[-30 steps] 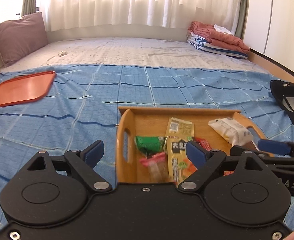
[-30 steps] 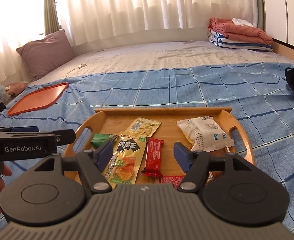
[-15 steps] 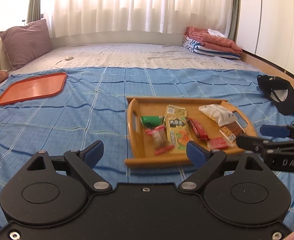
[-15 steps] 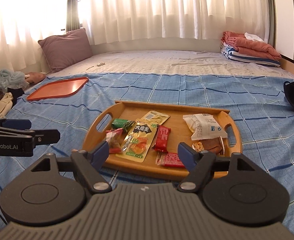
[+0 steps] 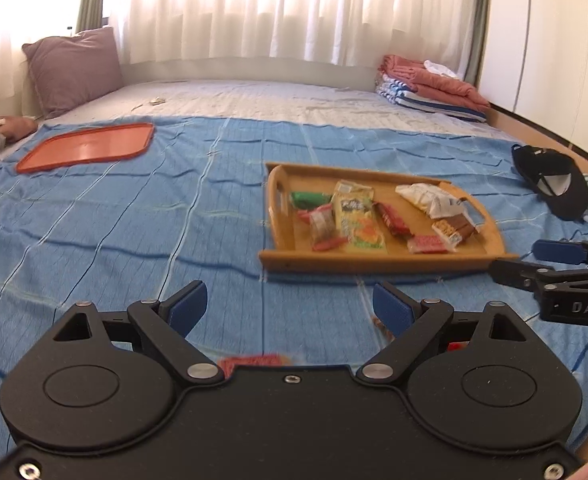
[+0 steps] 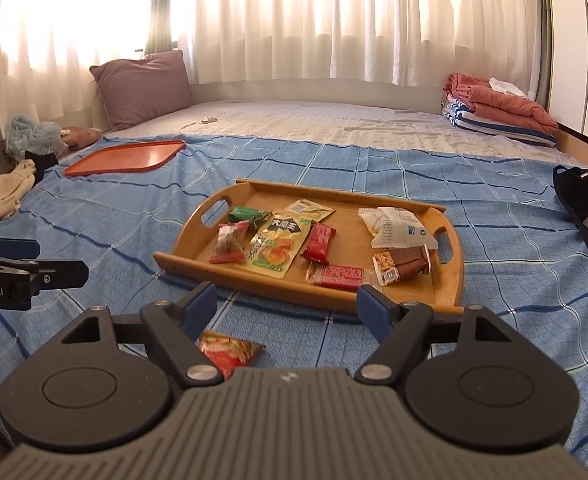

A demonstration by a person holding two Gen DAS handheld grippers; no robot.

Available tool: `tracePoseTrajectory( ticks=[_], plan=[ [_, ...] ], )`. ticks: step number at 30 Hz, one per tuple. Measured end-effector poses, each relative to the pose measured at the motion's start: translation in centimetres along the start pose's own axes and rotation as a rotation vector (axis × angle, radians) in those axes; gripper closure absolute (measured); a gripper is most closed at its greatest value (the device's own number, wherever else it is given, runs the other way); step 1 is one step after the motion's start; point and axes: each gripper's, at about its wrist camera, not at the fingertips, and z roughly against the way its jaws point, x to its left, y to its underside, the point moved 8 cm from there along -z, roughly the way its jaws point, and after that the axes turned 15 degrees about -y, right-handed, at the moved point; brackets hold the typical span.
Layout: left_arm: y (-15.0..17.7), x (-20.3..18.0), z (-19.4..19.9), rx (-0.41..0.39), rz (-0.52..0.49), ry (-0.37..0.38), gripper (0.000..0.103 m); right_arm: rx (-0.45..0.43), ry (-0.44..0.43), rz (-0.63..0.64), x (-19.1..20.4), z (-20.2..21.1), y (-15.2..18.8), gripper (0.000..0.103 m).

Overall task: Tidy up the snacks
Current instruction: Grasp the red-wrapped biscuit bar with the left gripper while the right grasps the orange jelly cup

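A wooden tray (image 5: 377, 262) (image 6: 254, 286) with handles lies on the blue checked bedspread and holds several snack packets: a green one (image 6: 246, 215), a yellow-green one (image 6: 280, 242), a red bar (image 6: 319, 242), a white bag (image 6: 397, 228). A red snack packet (image 6: 228, 350) lies on the bedspread in front of the tray, partly hidden by my right gripper; it also shows in the left wrist view (image 5: 250, 360). My left gripper (image 5: 290, 308) and right gripper (image 6: 288, 308) are both open, empty, short of the tray's near edge.
An orange tray (image 5: 86, 148) (image 6: 128, 158) lies far left on the bedspread. A black cap (image 5: 553, 178) (image 6: 585, 212) lies at the right. Folded laundry (image 6: 497, 110) and a pillow (image 6: 144, 80) are at the back. Clothes (image 6: 2, 192) lie at the left edge.
Both grippers have pulled back from above the tray, which now looks smaller and farther. A red packet on the bedspread has come into view below them.
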Motion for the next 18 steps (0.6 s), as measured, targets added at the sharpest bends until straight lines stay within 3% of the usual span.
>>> tracePoseTrajectory(
  ticks=[18],
  plan=[
    [7.6,-0.1,-3.1,0.014,0.001,-0.135,0.013,0.065,0.034,-0.048,-1.5,-1.3,7.0,0.022]
  ],
)
